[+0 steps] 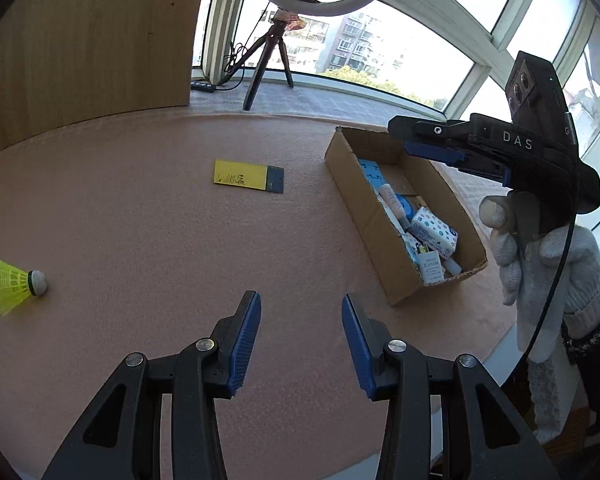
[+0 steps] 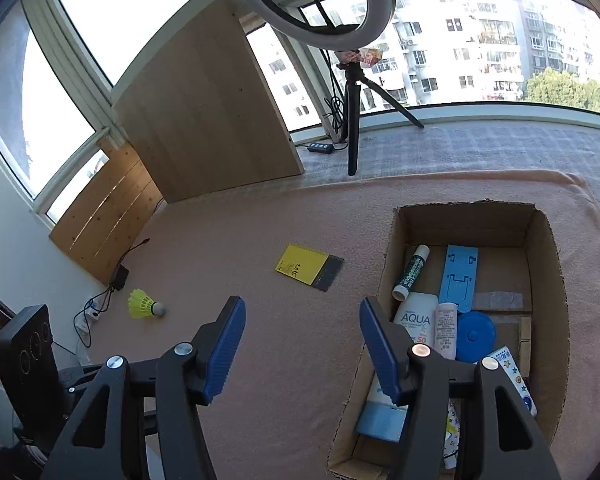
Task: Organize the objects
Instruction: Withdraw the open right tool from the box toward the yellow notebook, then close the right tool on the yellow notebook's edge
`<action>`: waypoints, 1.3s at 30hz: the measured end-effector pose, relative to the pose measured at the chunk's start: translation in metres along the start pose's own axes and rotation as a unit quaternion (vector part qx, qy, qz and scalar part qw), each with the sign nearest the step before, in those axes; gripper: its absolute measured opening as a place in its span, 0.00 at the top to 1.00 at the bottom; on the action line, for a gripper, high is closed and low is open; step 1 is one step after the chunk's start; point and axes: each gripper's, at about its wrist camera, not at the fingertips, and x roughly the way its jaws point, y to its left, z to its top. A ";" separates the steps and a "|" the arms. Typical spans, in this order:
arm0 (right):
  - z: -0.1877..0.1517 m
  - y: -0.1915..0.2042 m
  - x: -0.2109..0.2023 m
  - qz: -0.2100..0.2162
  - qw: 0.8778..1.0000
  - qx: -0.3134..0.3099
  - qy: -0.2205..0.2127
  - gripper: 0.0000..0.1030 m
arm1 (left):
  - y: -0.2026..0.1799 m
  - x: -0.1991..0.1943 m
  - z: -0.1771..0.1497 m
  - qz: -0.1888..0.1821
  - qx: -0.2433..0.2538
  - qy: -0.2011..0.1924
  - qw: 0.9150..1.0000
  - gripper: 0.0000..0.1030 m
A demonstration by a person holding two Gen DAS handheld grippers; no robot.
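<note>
A cardboard box point(image 1: 340, 160) point(image 2: 548, 264) sits on the pink cloth at the right, holding several items: tubes, a blue stand, a blue round case, small packets. A yellow notepad point(image 1: 242, 174) point(image 2: 302, 268) lies flat mid-table. A yellow shuttlecock point(image 1: 14, 284) point(image 2: 144, 304) lies at the left. My left gripper point(image 1: 300, 312) is open and empty above bare cloth near the front. My right gripper point(image 2: 302, 316) is open and empty, over the box's left wall. It shows in the left wrist view point(image 1: 428, 144), held above the box by a gloved hand.
A wooden board point(image 1: 88, 44) point(image 2: 208, 112) stands at the back left. A ring light on a tripod point(image 1: 268, 60) point(image 2: 352, 120) stands behind the cloth by the windows. Cables and a small black adapter point(image 2: 118, 278) lie off the left edge.
</note>
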 end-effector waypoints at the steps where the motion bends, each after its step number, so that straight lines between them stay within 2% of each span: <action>1: 0.005 0.005 0.008 0.008 1.000 -0.002 0.001 0.44 | 0.010 -0.007 -0.005 0.008 -0.009 -0.004 1.000 0.56; 2: 0.011 0.008 0.017 0.010 1.000 -0.004 0.005 0.37 | 0.019 -0.014 -0.010 0.017 -0.018 -0.007 1.000 0.56; 3: 0.017 0.013 0.027 0.010 1.000 -0.007 0.012 0.35 | 0.028 -0.021 -0.015 0.026 -0.026 -0.010 0.999 0.56; 7: 0.035 0.029 0.068 0.005 0.999 -0.026 0.045 0.35 | 0.059 -0.048 -0.036 0.050 -0.062 -0.024 0.997 0.56; 10: 0.044 0.039 0.105 -0.003 0.994 -0.051 0.096 0.35 | 0.081 -0.065 -0.053 0.067 -0.083 -0.029 0.994 0.56; 18: 0.054 0.038 0.185 -0.054 0.979 -0.070 0.183 0.36 | 0.137 -0.094 -0.087 0.104 -0.146 -0.036 0.983 0.56; 24: 0.064 0.033 0.217 -0.073 0.974 -0.076 0.201 0.36 | 0.159 -0.102 -0.096 0.120 -0.170 -0.038 0.977 0.56; 32: 0.076 0.006 0.242 -0.096 0.971 -0.034 0.215 0.36 | 0.160 -0.103 -0.094 0.125 -0.166 -0.040 0.977 0.56; 39: 0.070 -0.006 0.240 -0.073 0.972 0.005 0.224 0.36 | 0.155 -0.096 -0.083 0.115 -0.157 -0.041 0.980 0.56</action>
